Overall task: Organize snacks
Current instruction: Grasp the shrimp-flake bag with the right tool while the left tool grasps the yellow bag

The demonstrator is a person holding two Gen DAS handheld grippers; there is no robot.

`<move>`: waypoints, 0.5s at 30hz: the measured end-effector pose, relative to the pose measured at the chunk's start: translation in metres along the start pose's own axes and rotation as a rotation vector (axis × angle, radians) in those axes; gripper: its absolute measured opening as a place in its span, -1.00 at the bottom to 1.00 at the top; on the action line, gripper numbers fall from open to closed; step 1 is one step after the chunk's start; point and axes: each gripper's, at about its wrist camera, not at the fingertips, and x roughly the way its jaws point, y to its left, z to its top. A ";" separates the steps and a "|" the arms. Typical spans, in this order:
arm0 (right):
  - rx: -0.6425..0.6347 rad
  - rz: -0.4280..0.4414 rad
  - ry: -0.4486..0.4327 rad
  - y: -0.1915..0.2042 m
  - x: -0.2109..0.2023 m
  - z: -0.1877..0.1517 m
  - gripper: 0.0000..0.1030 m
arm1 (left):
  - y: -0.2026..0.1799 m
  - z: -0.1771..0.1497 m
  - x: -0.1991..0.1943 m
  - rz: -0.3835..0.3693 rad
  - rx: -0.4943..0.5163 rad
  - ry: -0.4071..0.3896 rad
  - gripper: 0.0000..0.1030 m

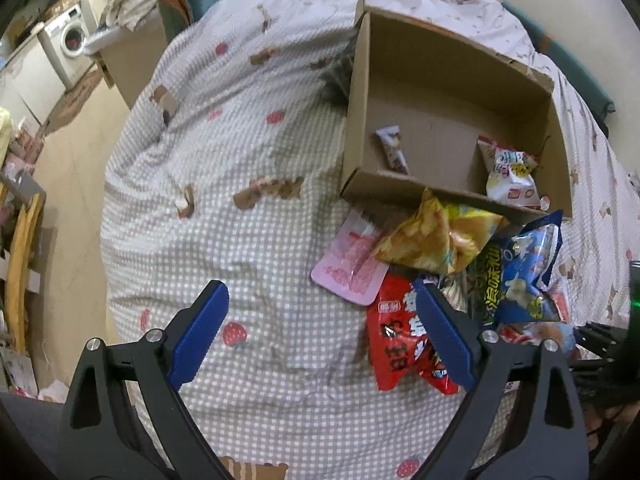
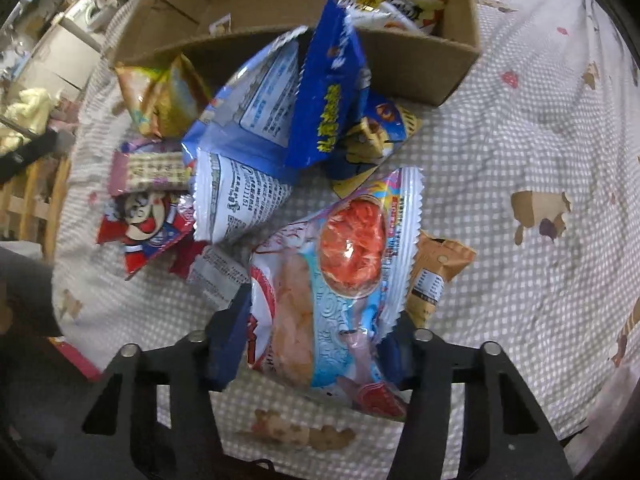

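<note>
A cardboard box (image 1: 356, 120) sits on the checked bedspread, holding a small brown bar (image 1: 394, 148) and a white bag (image 1: 508, 176). In front of it lies a pile of snacks: a yellow bag (image 1: 432, 240), a pink packet (image 1: 352, 268), a red packet (image 1: 396, 340) and a blue bag (image 1: 528, 276). My left gripper (image 1: 320, 292) hangs open over the bedspread, its right finger above the red packet. My right gripper (image 2: 320, 312) is shut on a pale shrimp-cracker bag (image 2: 340, 272); its right pad is hidden behind the bag. Beyond it lie a dark blue bag (image 2: 332, 92) and the box (image 2: 400, 60).
The bedspread (image 1: 240, 240) drops off at the left to a floor with a washing machine (image 1: 68, 36) and clutter. A tan packet (image 2: 436, 276) lies beside the held bag, and a light blue bag (image 2: 240, 152) and a red packet (image 2: 148, 232) lie to its left.
</note>
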 end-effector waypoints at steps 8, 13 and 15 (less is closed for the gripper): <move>0.115 0.107 -0.212 -0.033 -0.066 -0.016 0.03 | 0.015 0.005 0.001 -0.009 -0.084 -0.004 0.81; 0.161 0.106 -0.402 -0.043 -0.101 -0.021 0.03 | -0.007 0.004 0.000 -0.039 -0.003 -0.016 0.81; 0.177 0.120 -0.441 -0.043 -0.107 -0.021 0.03 | -0.017 0.004 0.001 -0.065 0.016 -0.020 0.81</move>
